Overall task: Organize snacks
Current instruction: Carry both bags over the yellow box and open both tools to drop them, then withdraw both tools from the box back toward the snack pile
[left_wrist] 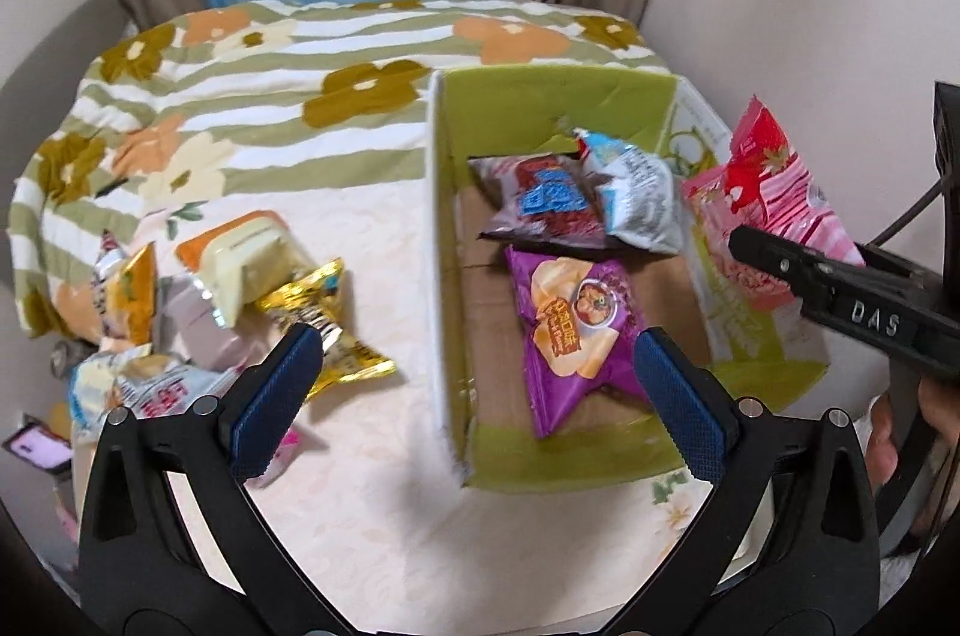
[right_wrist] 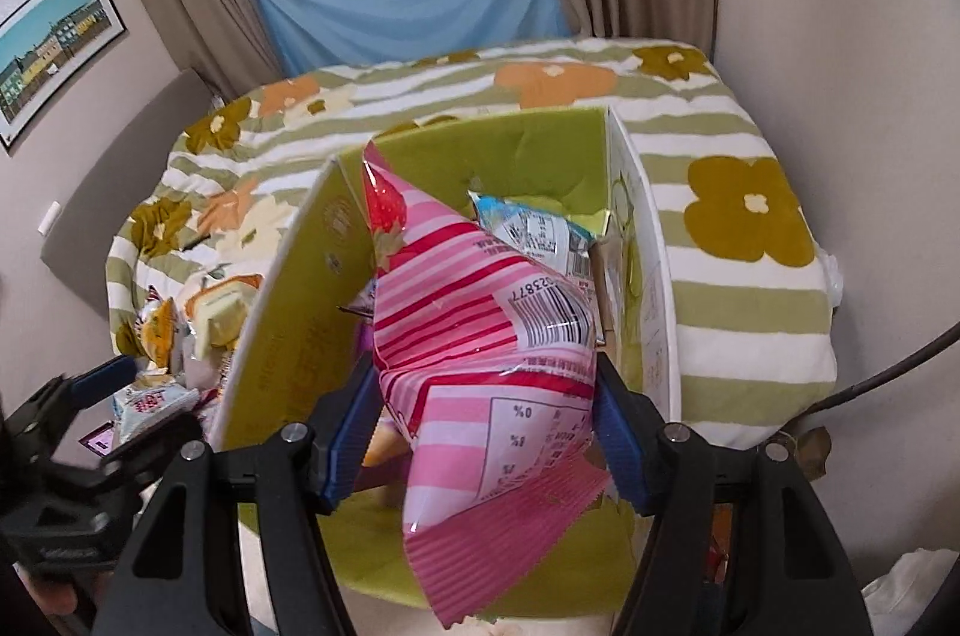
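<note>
Risk: your right claw (right_wrist: 486, 432) grips pink strawberry pack (right_wrist: 480, 354) over green box (left_wrist: 447, 228), pack's tail overhangs near wall, could snag w/ early release. Left claw (left_wrist: 474, 384) wide, empty, above purple pack (left_wrist: 576, 330).

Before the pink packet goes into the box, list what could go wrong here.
1. The right gripper holds the pink striped packet low down, so its tall top may catch the green box wall as it goes in.
2. The purple packet, dark red packet and silver-blue packet already cover much of the floor; the pink one may land on top.
3. The open left gripper hangs over the box edge and could bump it.
</note>
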`<state>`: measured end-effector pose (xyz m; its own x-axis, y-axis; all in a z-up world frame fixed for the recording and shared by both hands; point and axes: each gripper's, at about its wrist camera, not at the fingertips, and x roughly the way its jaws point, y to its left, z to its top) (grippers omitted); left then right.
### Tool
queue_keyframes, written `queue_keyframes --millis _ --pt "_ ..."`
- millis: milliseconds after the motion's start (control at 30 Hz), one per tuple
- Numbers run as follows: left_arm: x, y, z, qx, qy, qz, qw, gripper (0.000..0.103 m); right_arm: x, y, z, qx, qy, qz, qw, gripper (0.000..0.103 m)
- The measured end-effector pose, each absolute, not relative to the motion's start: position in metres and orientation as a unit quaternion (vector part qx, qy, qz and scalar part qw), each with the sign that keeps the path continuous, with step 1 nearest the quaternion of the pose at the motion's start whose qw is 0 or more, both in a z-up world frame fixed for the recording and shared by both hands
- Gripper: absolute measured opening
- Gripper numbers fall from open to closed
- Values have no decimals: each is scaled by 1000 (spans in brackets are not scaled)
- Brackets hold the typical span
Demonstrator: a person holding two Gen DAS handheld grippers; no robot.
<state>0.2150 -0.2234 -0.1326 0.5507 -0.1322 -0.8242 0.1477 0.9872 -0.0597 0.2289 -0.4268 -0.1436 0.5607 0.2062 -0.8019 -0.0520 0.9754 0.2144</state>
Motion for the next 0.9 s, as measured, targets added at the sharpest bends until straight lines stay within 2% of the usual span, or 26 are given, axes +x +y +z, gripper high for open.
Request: queue_keyframes --millis 100,133,167,267,633,900 --pt "211 -220 -134 14 469 -71 880 102 230 -425 -148 90 468 81 876 65" --pt "210 -219 -135 15 469 -69 880 102 230 -425 -148 92 465 82 876 69" --pt "209 -220 -136 17 469 -68 881 102 228 -424 -148 91 460 77 880 81" --pt "207 -221 -137 26 466 -69 882 102 223 -424 -145 87 448 74 887 101" --pt "188 -230 -116 50 433 -73 897 102 185 -426 -129 78 432 81 895 102" --pt "166 -203 -92 48 409 -45 910 102 165 -408 -106 46 415 99 903 102"
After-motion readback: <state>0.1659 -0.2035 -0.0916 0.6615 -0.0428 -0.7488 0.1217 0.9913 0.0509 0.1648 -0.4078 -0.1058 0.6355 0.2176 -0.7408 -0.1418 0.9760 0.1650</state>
